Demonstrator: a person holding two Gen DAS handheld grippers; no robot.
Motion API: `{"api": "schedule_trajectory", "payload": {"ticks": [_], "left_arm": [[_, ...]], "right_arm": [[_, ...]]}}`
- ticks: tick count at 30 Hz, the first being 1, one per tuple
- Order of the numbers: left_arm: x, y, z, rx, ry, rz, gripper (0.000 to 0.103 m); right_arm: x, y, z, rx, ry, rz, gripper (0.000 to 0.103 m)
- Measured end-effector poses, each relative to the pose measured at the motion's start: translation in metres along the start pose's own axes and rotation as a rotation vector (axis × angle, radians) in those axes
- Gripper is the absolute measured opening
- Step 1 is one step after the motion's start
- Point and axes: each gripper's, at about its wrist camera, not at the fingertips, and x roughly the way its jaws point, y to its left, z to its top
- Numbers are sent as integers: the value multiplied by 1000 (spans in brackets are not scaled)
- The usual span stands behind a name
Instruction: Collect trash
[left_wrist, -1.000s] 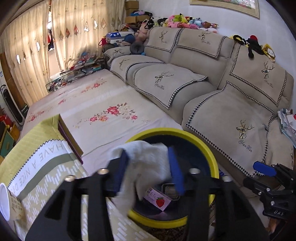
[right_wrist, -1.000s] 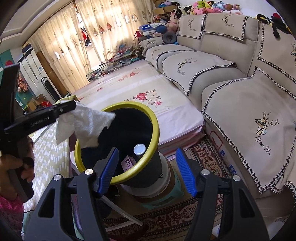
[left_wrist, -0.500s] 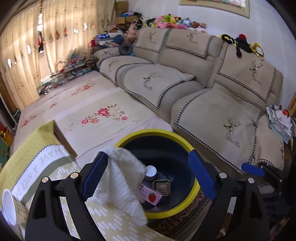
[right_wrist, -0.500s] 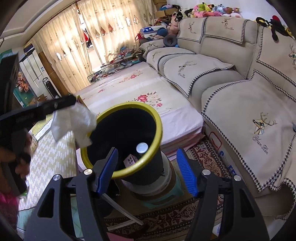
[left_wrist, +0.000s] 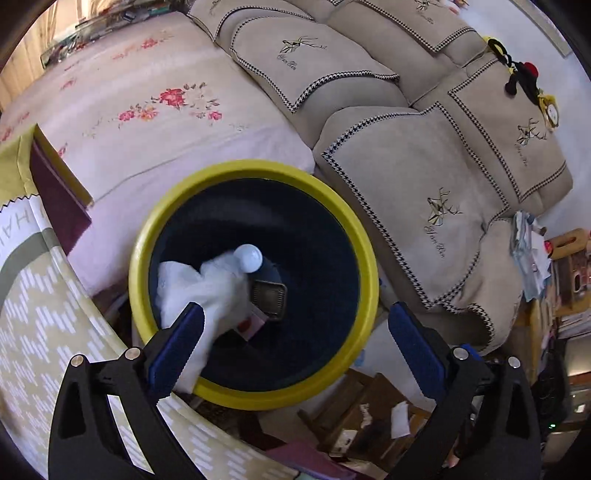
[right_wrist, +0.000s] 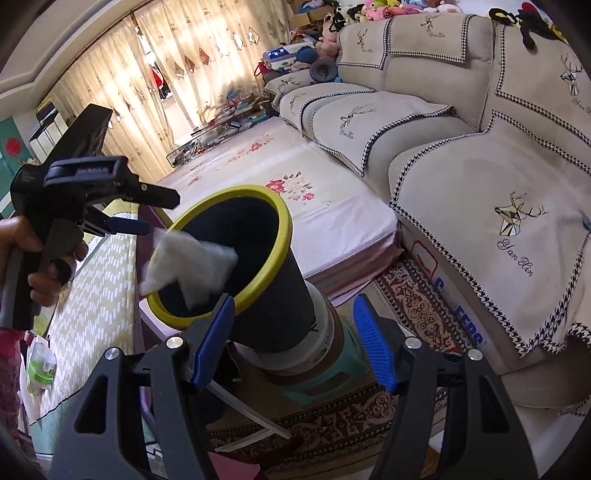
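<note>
The left hand-held gripper (left_wrist: 291, 332) hangs directly above the mouth of the bin (left_wrist: 364, 258), its two blue pads spread wide and clamping nothing. A white crumpled tissue (left_wrist: 207, 291) lies just below and ahead of it, draped over the near-left part of the bin's yellow rim, with most of it inside the dark bin and one fold brushing the left pad (left_wrist: 177, 347). From the right wrist view the same tissue (right_wrist: 188, 266) shows as a loose, flat-folded wad hanging in the bin opening, just under the tip of the left hand-held gripper (right_wrist: 129, 214); whether it is falling free or caught on the rim I cannot tell. It looks soft, light and limp, with no stiff edge.

The relation that matters is vertical: the tissue sits below the left hand-held gripper and inside the rim's circle, so it looks set to end up in the bin. The left hand is plainly the nearer one.

The right hand-held gripper (right_wrist: 291, 343) is also wide open and empty, held low beside the bin's dark wall, near its pale base.

At the bottom of the bin lie a white round cap (left_wrist: 248, 258), a small square tin (left_wrist: 269, 299) and a wrapper with a strawberry print (left_wrist: 251, 325). The bin stands on a patterned rug (right_wrist: 417, 310) between the bench with its yellow-green cloth (left_wrist: 51, 332) and a beige sofa (right_wrist: 480, 206).
</note>
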Motion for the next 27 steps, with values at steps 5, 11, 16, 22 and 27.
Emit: {"api": "schedule_trajectory", "payload": {"ticks": [5,11,16,22,27], "left_arm": [[-13,2,-2,-42,20,-131,98],[-100,-8,-26,-1,-273,-140,98],[-196,-7,-93,28,-546,-4,98],[-278,30,-204,-11,-722,156,98],[-313,72,-299,-117,-795,341,98]], "right_arm": [[1,-2,-4,13,3,5,63],[3,8,-12,-3,23,25,64],[6,30,-16,-53,36,37,64],[11,87,-23,-171,56,122,64],[16,155,-29,-304,79,198,64]]}}
